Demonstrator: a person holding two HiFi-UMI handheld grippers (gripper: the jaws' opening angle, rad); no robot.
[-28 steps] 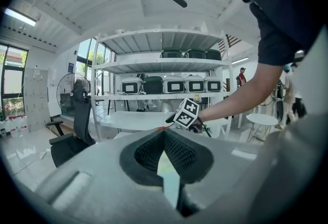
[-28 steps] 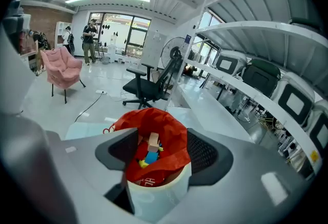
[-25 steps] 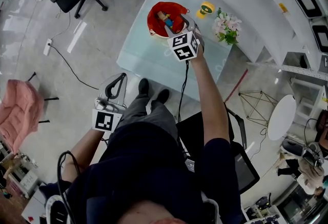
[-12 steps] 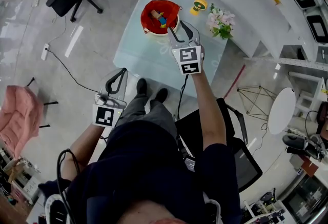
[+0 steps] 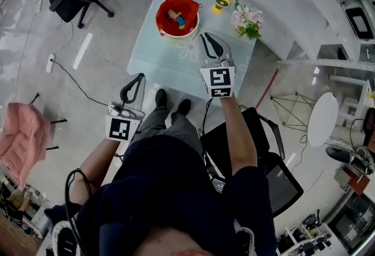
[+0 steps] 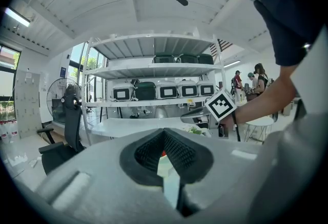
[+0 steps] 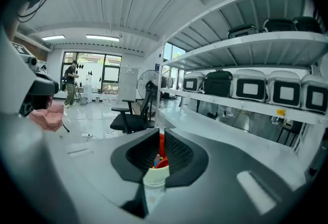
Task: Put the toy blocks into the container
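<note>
Toy blocks [image 5: 176, 17] lie in the red container [image 5: 176, 34] at the far end of the glass table [image 5: 155, 58]. A second ago my right tongs [image 5: 207, 38] stood wide open at the container's rim. Now they are drawn back toward me, clear of it. Their jaws have just been closing and are all but together, with nothing between them. My left tongs [image 5: 138, 77] hang by the table's near corner much as before, jaws together and empty.

The right gripper view frames the container [image 7: 155, 174] through the narrow slit of the jaws, with an office chair [image 7: 130, 118] and long shelves [image 7: 246, 102] beyond. The left gripper view shows my right arm and its marker cube [image 6: 221, 105] from the side, where the head view sees them from above. Just past the container stand a small yellow thing [image 5: 221, 2] and a bunch of flowers [image 5: 246, 19].
</note>
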